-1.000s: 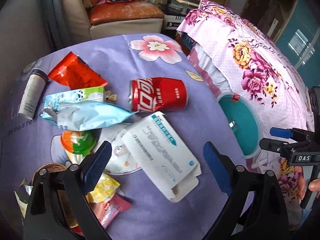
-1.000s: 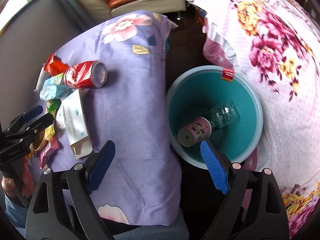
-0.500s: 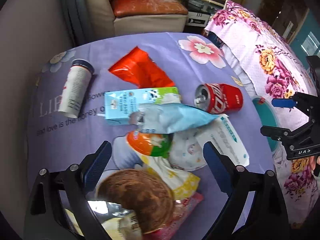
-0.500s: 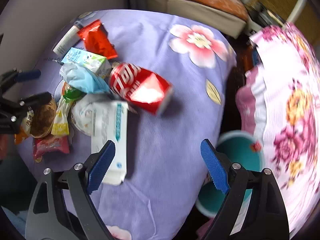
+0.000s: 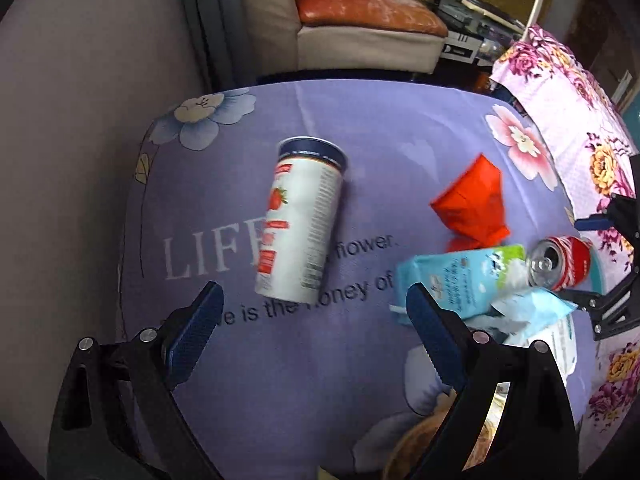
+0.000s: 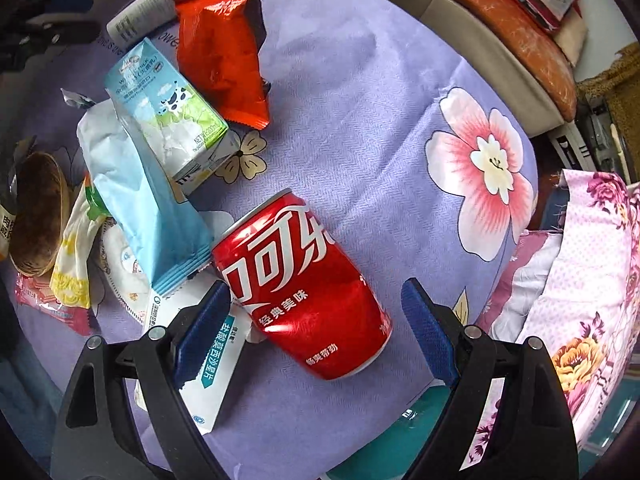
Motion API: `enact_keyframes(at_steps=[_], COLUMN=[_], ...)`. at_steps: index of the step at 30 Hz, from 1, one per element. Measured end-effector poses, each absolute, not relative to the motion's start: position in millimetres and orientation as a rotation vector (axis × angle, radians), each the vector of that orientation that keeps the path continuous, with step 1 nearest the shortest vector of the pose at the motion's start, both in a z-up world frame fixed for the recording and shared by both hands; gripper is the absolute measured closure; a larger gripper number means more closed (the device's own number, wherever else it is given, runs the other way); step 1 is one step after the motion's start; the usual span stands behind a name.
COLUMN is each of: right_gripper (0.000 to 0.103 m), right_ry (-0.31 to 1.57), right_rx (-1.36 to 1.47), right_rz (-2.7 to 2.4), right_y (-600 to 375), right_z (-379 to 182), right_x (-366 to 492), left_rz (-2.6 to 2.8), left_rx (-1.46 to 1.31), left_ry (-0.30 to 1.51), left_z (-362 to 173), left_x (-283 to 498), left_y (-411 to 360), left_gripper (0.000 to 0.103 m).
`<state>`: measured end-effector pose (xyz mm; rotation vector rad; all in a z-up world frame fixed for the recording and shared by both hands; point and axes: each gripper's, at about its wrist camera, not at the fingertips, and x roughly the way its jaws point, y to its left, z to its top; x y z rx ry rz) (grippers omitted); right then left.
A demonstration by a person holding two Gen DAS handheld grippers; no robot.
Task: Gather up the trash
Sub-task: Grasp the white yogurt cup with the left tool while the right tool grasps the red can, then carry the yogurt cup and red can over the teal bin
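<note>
Trash lies on a purple flowered tablecloth point(image 5: 384, 128). My left gripper point(image 5: 316, 330) is open and empty, just short of a white strawberry can point(image 5: 302, 220) lying on its side. My right gripper point(image 6: 316, 332) is open with its jaws on either side of a red cola can point(image 6: 300, 280) lying on the cloth, not closed on it. Beside it lie a milk carton point(image 6: 164, 108), a red snack bag point(image 6: 224, 48), a light blue wrapper point(image 6: 140, 196) and a white medicine box point(image 6: 208, 364). The teal bin point(image 6: 416, 420) shows at the table's near edge.
A brown round item point(image 6: 38, 212), a yellow wrapper point(image 6: 74, 264) and a pink wrapper point(image 6: 52, 308) lie at the left. A floral bedspread point(image 6: 592, 280) is to the right. A sofa point(image 5: 360, 28) stands beyond the table. A grey wall point(image 5: 80, 120) is on the left.
My left gripper swung left from the pile to face the white can. My right gripper moved from over the bin to the table and closed in around the cola can.
</note>
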<state>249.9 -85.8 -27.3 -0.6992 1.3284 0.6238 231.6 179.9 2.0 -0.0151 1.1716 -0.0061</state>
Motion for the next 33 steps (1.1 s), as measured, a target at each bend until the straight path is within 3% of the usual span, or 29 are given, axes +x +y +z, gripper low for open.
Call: enact_keyframes(at_steps=[5, 8, 10, 12, 14, 15, 22, 33], right_gripper=[0.021, 0.038, 0.038, 0.039, 0.039, 0.039, 0.039, 0.039], right_ry=[1.357, 1.395, 1.398, 1.398, 1.399, 1.397, 1.376, 1.317], right_rx=[-0.715, -0.695, -0.654, -0.607, -0.558, -0.545, -0.438, -0.170], right_rz=[0.696, 0.726, 0.735, 0.737, 0.721, 0.713, 0.627, 0.527], right_y=[-74, -71, -73, -75, -79, -80, -104, -169], right_z=[-40, -50, -50, -49, -48, -47, -37, 0], right_x=[259, 265, 271, 274, 278, 279, 274, 253], left_rz=[0.008, 0.004, 0.006, 0.001, -0.012, -0.002, 0.087, -0.001], left_rx=[-0.031, -0.034, -0.042, -0.043, -0.054, -0.040, -0.022, -0.031], left_ry=[1.200, 1.212, 1.219, 1.232, 1.256, 1.244, 1.215, 1.073], left_z=[-16, -27, -35, -42, -52, -52, -39, 40], left_x=[264, 278, 286, 289, 292, 292, 274, 210], left_y=[194, 195, 196, 194, 194, 192, 186, 146], left_gripper=[0.010, 0.010, 0.012, 0.025, 0.049, 0.053, 0.054, 0.054])
